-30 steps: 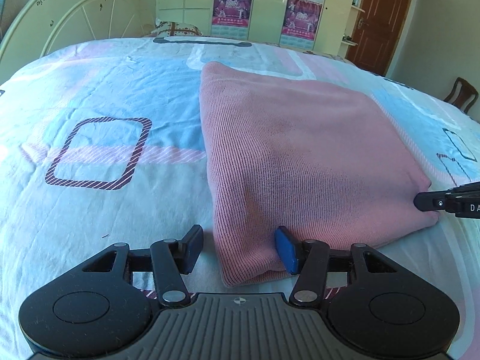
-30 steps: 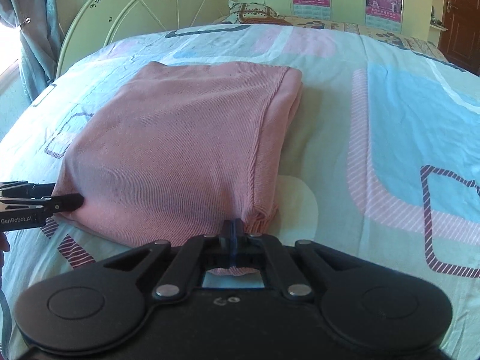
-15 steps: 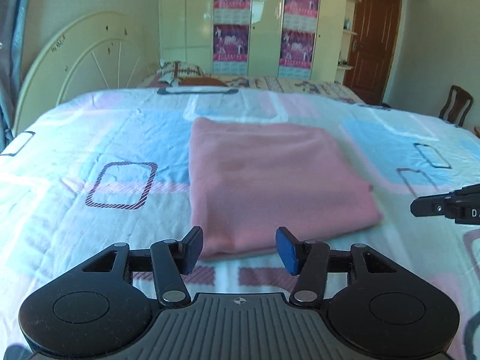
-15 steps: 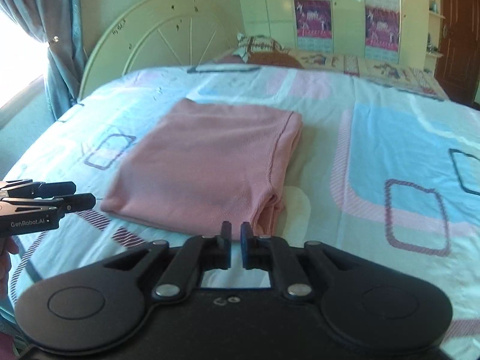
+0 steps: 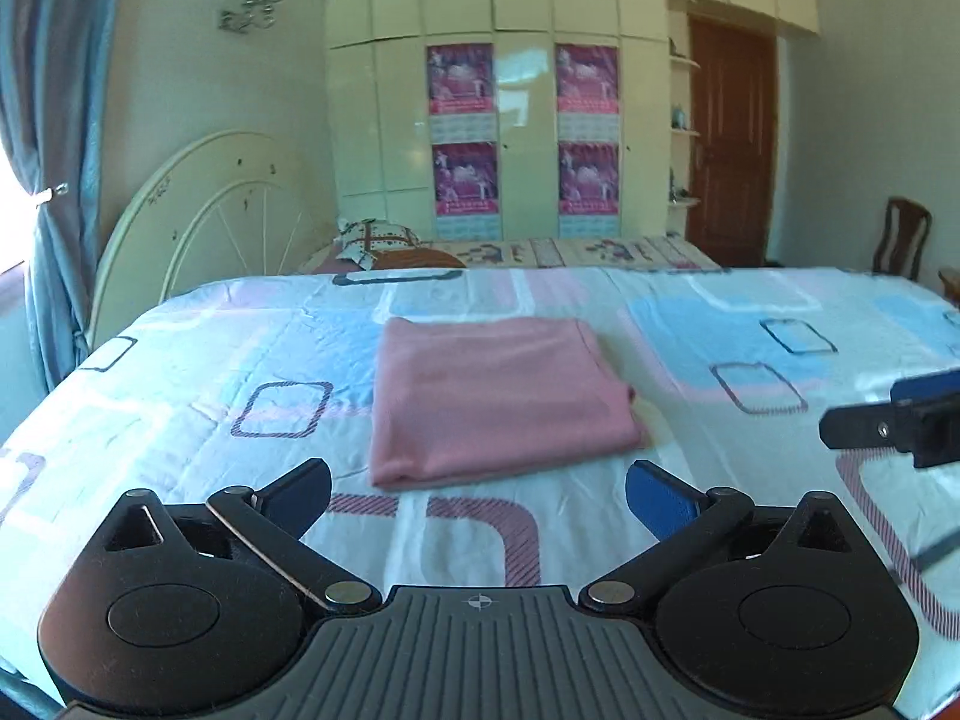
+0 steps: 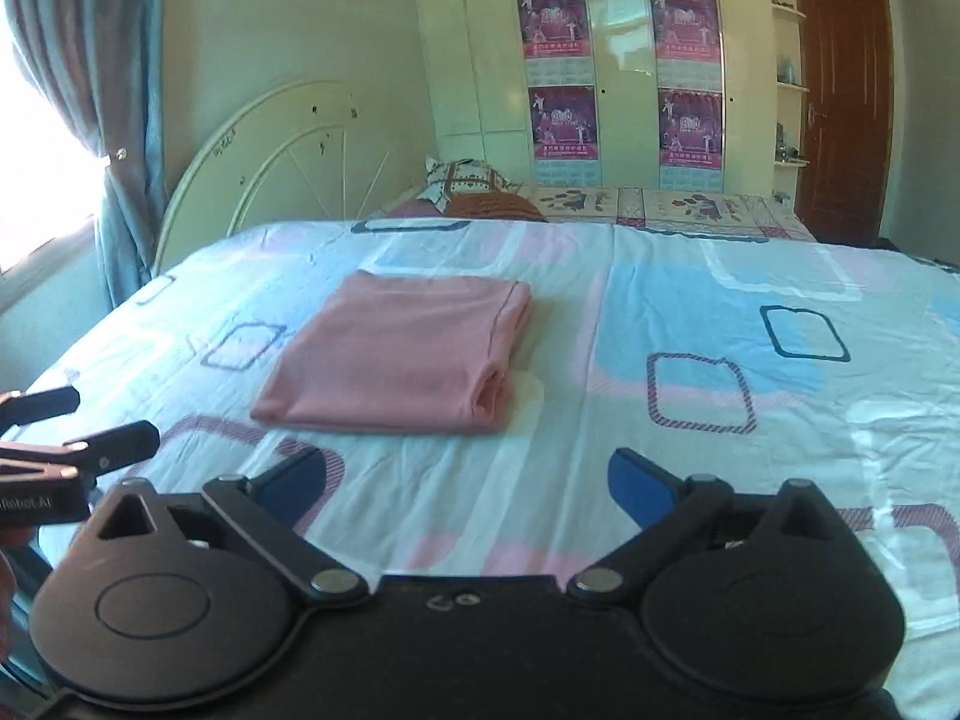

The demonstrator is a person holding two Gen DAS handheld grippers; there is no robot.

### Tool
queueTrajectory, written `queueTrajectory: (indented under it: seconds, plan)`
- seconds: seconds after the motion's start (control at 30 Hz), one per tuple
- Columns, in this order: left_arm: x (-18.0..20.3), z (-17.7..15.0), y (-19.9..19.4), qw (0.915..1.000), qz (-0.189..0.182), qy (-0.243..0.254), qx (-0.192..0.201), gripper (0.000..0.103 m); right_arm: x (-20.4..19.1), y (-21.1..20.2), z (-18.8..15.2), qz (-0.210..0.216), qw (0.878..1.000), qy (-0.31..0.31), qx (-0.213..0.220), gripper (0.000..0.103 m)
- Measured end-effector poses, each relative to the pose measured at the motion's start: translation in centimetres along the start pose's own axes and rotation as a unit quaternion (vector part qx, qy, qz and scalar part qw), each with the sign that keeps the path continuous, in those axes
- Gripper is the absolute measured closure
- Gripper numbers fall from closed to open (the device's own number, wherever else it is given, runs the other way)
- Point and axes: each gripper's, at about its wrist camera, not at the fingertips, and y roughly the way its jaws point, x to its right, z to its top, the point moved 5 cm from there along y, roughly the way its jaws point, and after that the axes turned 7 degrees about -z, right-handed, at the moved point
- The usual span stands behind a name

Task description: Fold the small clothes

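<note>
Both grippers, left (image 5: 477,489) and right (image 6: 465,480), have just sprung wide and empty, pulled back from the folded pink knit (image 5: 498,399) lying at 12 o'clock on the bed (image 5: 180,390); folding looks finished.

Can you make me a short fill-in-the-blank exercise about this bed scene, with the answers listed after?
1. The folded cloth on the bed is ____ in colour.
2. Between the fingers of the left gripper there is ____.
3. The right gripper has its fingers ____, well clear of the cloth.
4. The door behind the bed is ____ in colour.

Missing words: pink; nothing; open; brown
</note>
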Motion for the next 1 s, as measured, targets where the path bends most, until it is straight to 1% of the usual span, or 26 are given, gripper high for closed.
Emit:
queueTrajectory:
  seconds: [0.03,0.1,0.2,0.3,0.33,0.53,1.0]
  plan:
    - [0.2,0.0,-0.6,1.0000,-0.001,-0.006,0.003,0.000,0.0,-0.3,-0.2,-0.004,1.000,0.007,-0.004,0.001]
    - [0.3,0.1,-1.6,0.9999,-0.003,-0.011,0.007,0.000,0.2,-1.3,-0.3,0.000,1.000,0.018,0.004,0.000]
    - [0.7,0.1,-3.4,0.9998,0.001,-0.014,0.015,0.000,0.1,-2.4,-0.7,-0.014,1.000,0.016,0.008,0.000]
    - [0.8,0.0,-4.4,0.9996,0.004,-0.018,0.021,0.000,-0.2,-2.9,-1.3,-0.019,1.000,0.014,-0.008,0.000]
    - [0.8,-0.2,-4.7,0.9996,0.005,-0.019,0.022,0.000,-0.4,-3.2,-1.5,-0.016,1.000,0.013,-0.008,0.000]
    - [0.7,-0.3,-5.8,0.9989,0.001,-0.035,0.031,0.000,-0.9,-4.5,-1.8,-0.010,1.000,0.008,0.003,0.000]
    - [1.1,-0.1,-6.2,0.9988,0.001,-0.033,0.036,0.000,-0.9,-5.5,-1.6,-0.012,1.000,0.002,0.013,0.000]
